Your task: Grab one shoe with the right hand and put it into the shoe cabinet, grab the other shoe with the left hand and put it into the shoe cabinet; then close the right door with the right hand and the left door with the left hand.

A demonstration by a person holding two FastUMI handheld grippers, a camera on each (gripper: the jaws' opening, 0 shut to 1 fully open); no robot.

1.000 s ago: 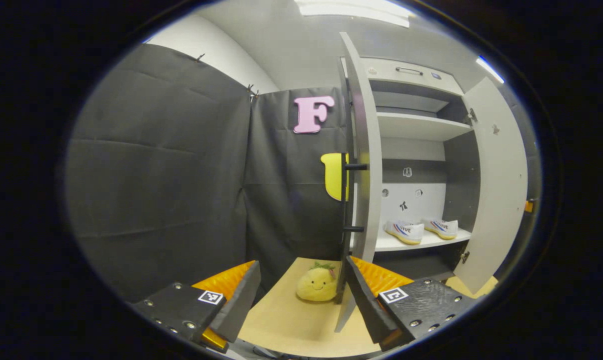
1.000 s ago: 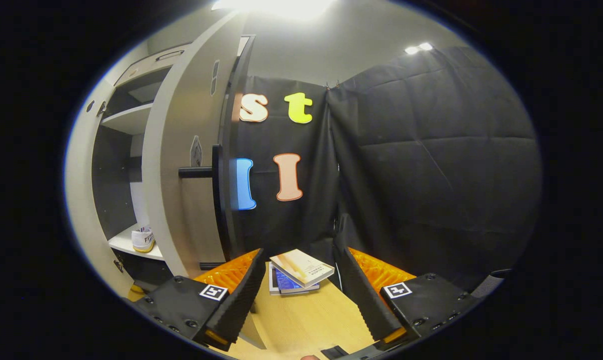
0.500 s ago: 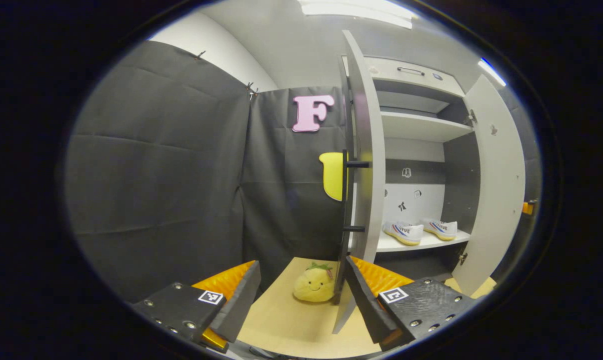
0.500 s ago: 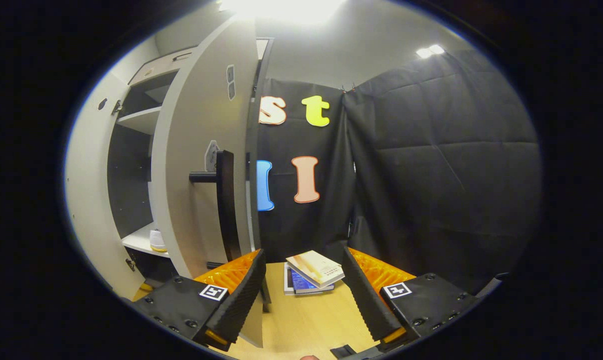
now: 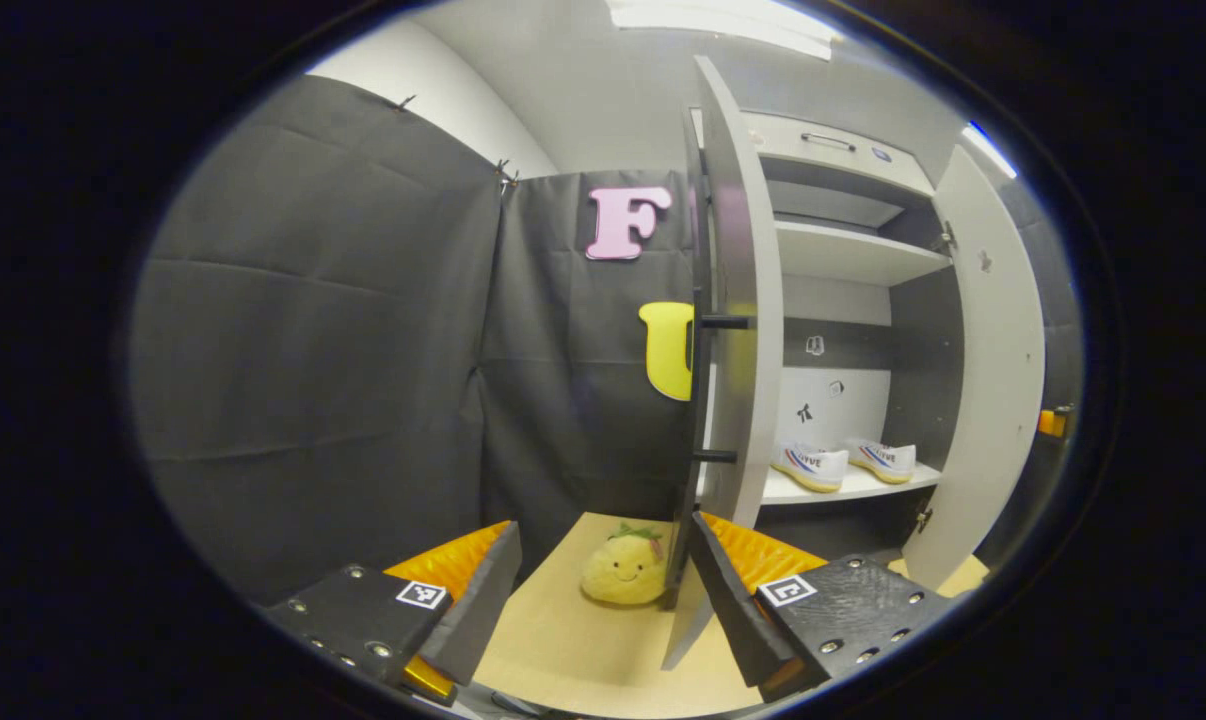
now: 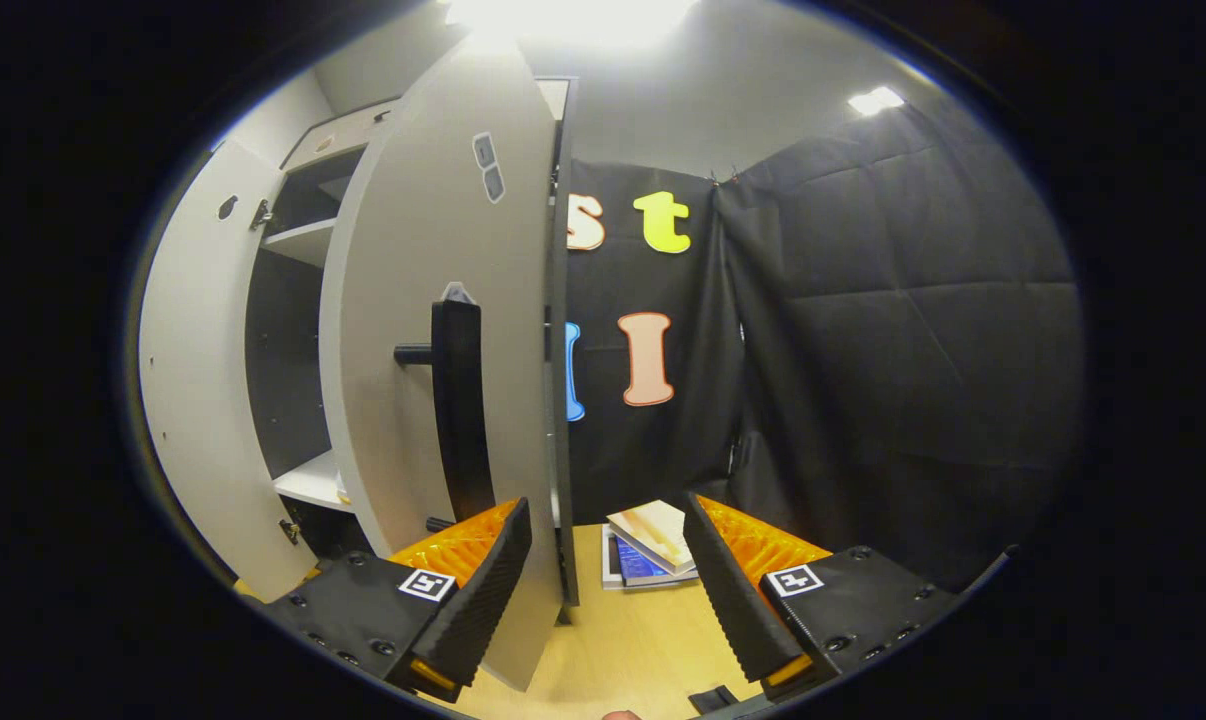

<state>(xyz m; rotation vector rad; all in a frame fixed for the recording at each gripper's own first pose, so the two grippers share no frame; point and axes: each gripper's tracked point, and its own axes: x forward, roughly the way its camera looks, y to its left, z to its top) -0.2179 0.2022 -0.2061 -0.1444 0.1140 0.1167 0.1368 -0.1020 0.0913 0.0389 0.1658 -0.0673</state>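
Two white shoes (image 5: pixel 811 465) (image 5: pixel 883 458) stand side by side on the low shelf of the grey shoe cabinet (image 5: pixel 843 255). In the left gripper view the left door (image 5: pixel 738 300) is seen nearly edge-on, its black handle (image 5: pixel 701 390) facing outward. My left gripper (image 5: pixel 603 600) is open and holds nothing, its right finger (image 5: pixel 723 600) close by the door's lower edge. In the right gripper view the right door (image 6: pixel 433 250) with its black handle (image 6: pixel 460 410) stands half swung in. My right gripper (image 6: pixel 608 590) is open, the door's edge just beside its left finger (image 6: pixel 483 590).
A yellow plush toy (image 5: pixel 623 572) sits on the wooden surface (image 5: pixel 583 650) just left of the left door. Stacked books (image 6: pixel 653 545) lie on that surface beyond the right gripper. Black cloth walls close in both sides. The left door's inner face (image 6: pixel 203 380) shows at the left of the right gripper view.
The right door has swung further toward shut and now hides the shoe in the right gripper view; the right gripper moved with it. The left gripper view has barely shifted.
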